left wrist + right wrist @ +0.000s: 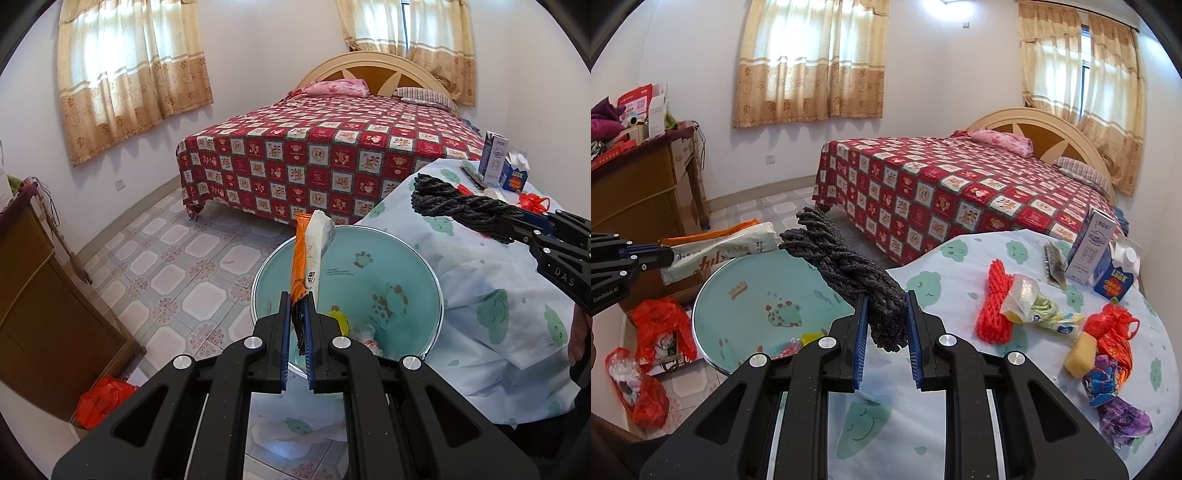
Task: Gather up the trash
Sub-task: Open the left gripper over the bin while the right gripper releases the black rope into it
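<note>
Holding two trash items above a teal basin (399, 258), both grippers are shown closed on their loads. An orange-and-white wrapper (308, 254) is pinched at its lower end between the pads of the left gripper (298, 321) and stands upright. A grey rope bundle (857, 273) is clamped between the fingers of the right gripper (886, 325), its free end projecting over the basin beside the cloth-covered table (960, 387).

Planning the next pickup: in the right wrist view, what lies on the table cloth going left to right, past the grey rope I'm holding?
Orange rope bundle → clear wrapper with yellow-green contents → yellow sponge → red plastic bag. Behind them, blue-white carton → blue milk carton.
</note>
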### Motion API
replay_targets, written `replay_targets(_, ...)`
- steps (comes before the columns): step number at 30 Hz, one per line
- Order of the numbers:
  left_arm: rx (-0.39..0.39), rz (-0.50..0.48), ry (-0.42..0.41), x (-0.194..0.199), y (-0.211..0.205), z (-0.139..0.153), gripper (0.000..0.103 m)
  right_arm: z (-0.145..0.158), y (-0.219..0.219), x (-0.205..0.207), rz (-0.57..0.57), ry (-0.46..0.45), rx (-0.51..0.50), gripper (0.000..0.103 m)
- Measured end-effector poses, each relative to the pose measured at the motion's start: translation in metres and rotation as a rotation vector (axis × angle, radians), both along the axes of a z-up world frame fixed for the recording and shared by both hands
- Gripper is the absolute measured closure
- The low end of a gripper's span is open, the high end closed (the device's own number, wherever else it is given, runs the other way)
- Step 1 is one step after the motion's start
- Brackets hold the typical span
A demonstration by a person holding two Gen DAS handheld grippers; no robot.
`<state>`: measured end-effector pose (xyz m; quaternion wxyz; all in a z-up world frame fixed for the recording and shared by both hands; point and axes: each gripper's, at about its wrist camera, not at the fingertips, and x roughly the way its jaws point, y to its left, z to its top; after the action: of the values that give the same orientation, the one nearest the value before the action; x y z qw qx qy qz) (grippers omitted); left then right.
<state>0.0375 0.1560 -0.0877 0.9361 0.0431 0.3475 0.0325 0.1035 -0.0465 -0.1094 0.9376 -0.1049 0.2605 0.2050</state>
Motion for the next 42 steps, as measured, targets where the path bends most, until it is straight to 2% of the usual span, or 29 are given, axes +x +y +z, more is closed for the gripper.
replay_targets(42, -0.007, 0.001, 0.000, -0.0018, 0.0039, -0.0002, 0.096, -0.0011, 0.0114, -0.0020, 0.026, -0.002, -0.007, 0.083)
